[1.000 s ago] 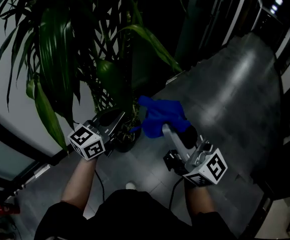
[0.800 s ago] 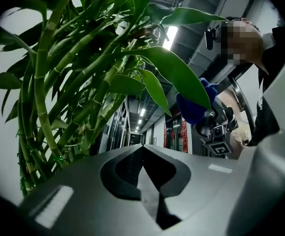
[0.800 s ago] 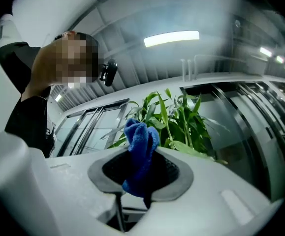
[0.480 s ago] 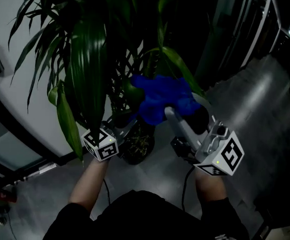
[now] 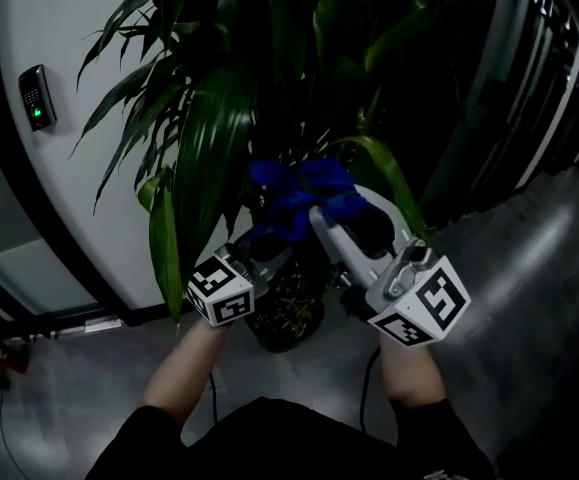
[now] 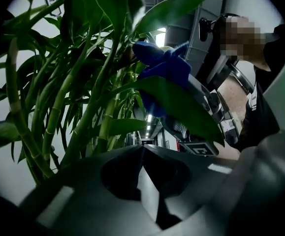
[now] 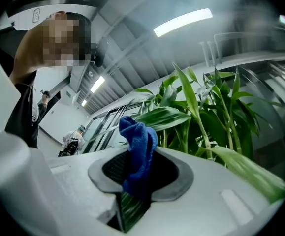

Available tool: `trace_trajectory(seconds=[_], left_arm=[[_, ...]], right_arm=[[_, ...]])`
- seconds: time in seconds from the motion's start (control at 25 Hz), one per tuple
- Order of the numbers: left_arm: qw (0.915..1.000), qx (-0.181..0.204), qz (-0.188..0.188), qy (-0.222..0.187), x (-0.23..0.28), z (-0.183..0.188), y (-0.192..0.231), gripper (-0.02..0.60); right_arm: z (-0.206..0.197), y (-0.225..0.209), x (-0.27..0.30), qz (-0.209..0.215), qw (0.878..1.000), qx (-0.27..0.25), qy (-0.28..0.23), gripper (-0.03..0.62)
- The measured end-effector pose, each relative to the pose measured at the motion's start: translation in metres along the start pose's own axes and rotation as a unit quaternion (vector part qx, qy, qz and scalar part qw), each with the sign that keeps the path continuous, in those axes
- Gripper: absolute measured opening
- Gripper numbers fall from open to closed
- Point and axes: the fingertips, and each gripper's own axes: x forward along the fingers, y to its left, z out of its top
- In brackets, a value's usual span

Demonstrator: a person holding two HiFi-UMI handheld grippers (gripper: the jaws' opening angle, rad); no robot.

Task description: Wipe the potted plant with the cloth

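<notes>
Potted plant [image 5: 219, 138] leaves hang just beyond the left gripper [image 6: 142, 149], whose jaws are pressed together with nothing between them. To its right, the right gripper [image 7: 135, 181] is clamped on the blue cloth [image 7: 137, 146], and a striped green leaf [image 7: 131, 208] shows in the gap under the cloth. The cloth is bunched and rumpled, standing up from the jaws in the middle of the foliage, above the dark pot [image 5: 289, 318]. The plant has long, glossy, dark green leaves on jointed, cane-like stems [image 6: 48, 127] and stands on a grey floor by a white wall. Both forearms reach forward from below, the grippers angled towards each other, with the left gripper's tips near the cloth.
</notes>
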Motion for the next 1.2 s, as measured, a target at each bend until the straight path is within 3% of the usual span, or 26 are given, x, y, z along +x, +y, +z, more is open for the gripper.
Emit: trace_trajectory(seconds=[0.32,0.56,0.8,1.2], left_arm=[[0.9994,-0.009,0.032,-0.012,0.005,0.004,0.004,0.006],[0.9992,-0.013,0.022,-0.029,0.01,0.012,-0.006,0.006],[0.9991,-0.022,0.025,-0.025,0.006,0.005,-0.016,0.006],[0.998,-0.031,0.053,-0.014,0.006,-0.005,-0.017,0.006]], right_arm=[[-0.024,-0.009,0.001,0.033,0.998,0.04,0.037,0.109],[-0.035,-0.002,-0.005,0.057,0.996,0.054,0.039,0.109],[-0.05,0.002,-0.019,0.065,0.992,0.094,0.043,0.109],[-0.068,0.014,-0.044,0.076,0.989,0.113,0.062,0.109]])
